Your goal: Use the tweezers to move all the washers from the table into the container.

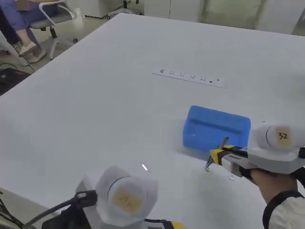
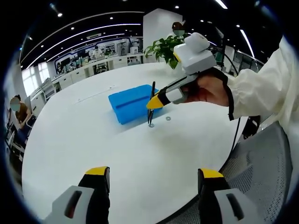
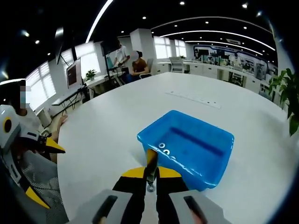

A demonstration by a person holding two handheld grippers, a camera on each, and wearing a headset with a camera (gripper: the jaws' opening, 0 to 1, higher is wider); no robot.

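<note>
The right gripper (image 3: 150, 173) had its jaws closed tight on the tweezers (image 3: 150, 161), which pointed down at the table (image 1: 119, 95) just short of the near wall of the blue container (image 3: 196, 149). The tweezers' tips stood at a washer (image 3: 150, 188) lying on the table. Whether they pinched it could not be told. A second washer (image 1: 231, 177) lay near it on the bare top, apart from the container. 2 washers (image 3: 163, 148) lay inside the container, close to its near wall, and the space above its open rim was free.

The left gripper (image 2: 154, 172) had its jaws spread wide with nothing between them. It was held low by the table's close edge, well apart from the container, with bare surface between the 2. More open top ran off to the left and beyond the container. There a power strip (image 1: 190, 78) lay flat, apart from everything else.

The surface was white, smooth and lightly glossy, with a rounded edge. A mesh chair (image 2: 261, 172) stood at that edge beside the person's white sleeve (image 2: 261, 88). Around it was an open office with strip lights overhead, a green plant (image 2: 163, 46), an office chair (image 1: 55, 16) and people (image 3: 133, 60) at a far desk.
</note>
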